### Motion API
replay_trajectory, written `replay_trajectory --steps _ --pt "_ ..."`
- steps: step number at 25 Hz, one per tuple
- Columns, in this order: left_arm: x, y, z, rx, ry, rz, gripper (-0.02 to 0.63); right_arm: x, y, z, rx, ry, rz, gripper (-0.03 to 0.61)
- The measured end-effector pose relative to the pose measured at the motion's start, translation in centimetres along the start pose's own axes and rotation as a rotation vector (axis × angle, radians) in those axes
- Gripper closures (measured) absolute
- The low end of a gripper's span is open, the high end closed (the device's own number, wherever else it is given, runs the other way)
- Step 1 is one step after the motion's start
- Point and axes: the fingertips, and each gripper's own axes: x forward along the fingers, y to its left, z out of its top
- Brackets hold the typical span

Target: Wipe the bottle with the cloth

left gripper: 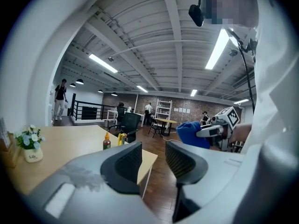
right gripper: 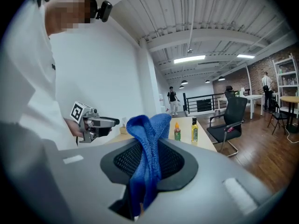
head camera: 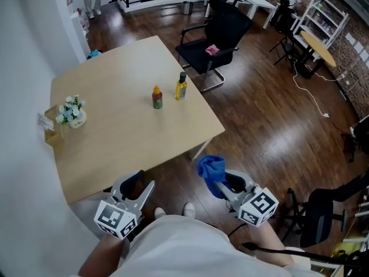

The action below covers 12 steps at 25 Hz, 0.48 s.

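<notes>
In the head view the person's white sleeves hide the rear of both tools. The left tongs (left gripper: 152, 161) stand apart, with nothing between their ribbed black pads, and are held just off the near edge of the surface (head camera: 132, 137). The right tongs (right gripper: 148, 158) are closed on the cloth (right gripper: 148, 139), a blue fabric with a looped pile. It is folded, rises above the pads and also hangs down between them; its lower end is out of sight. Both tongs are well apart from the bottles.

On the pale wooden surface two small bottles stand upright, just beside each other: a yellow bottle (head camera: 181, 88) with a black cap, and a darker bottle with the orange cap (head camera: 157, 97). Their contents are too small to tell surely; the yellow one seems to hold a yellow liquid. Near the left edge a round white pot (head camera: 76, 120) holds white and blue flowers (head camera: 70, 107). A black chair (head camera: 222, 27) beyond the surface carries something pink (head camera: 212, 49) on its seat
</notes>
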Motion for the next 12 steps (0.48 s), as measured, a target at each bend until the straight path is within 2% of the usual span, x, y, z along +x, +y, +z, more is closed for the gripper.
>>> replay_trajectory --steps 12 --pt "0.83 -0.75 0.31 0.027 0.020 0.004 0.446 0.28 -0.39 -0.08 -0.011 0.000 0.023 0.485"
